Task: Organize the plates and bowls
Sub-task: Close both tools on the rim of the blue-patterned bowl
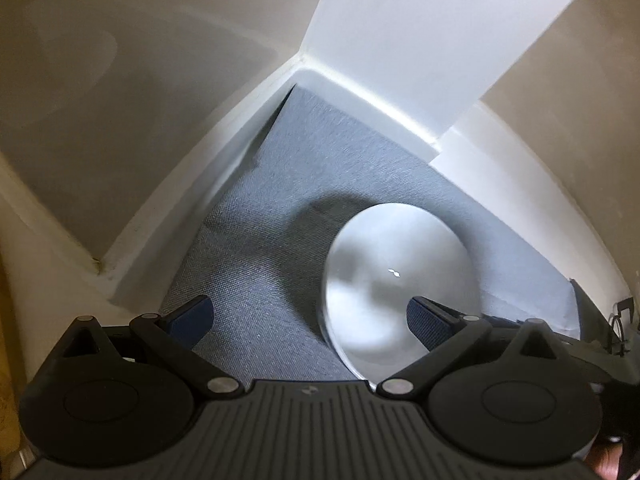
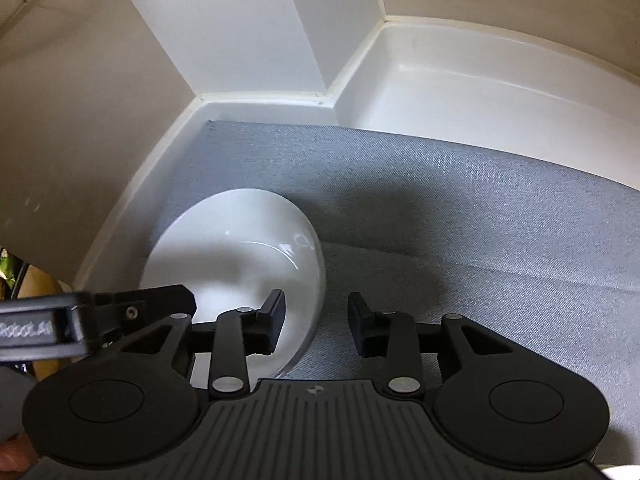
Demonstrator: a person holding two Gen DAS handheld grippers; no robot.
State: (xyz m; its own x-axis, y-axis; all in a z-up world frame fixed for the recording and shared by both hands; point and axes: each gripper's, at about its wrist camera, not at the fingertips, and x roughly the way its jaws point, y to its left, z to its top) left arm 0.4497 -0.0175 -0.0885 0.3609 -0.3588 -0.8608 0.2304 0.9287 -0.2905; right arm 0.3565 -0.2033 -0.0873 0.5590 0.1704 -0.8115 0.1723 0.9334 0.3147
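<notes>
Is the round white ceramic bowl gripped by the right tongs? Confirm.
No: the right tongs stand open, and the round white ceramic bowl rests free on the grey mat.

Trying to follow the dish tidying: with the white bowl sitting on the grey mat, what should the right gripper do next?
Probably draw the right gripper back, clear of the bowl. Its jaws stand apart, pressing on nothing, and the bowl rests flat on the grey mat, apparently already placed.

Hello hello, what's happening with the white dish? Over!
Left tool open, empty. Right tool open, empty beside the white dish. Dish rests on the grey mat. Nothing blocking it.
</notes>
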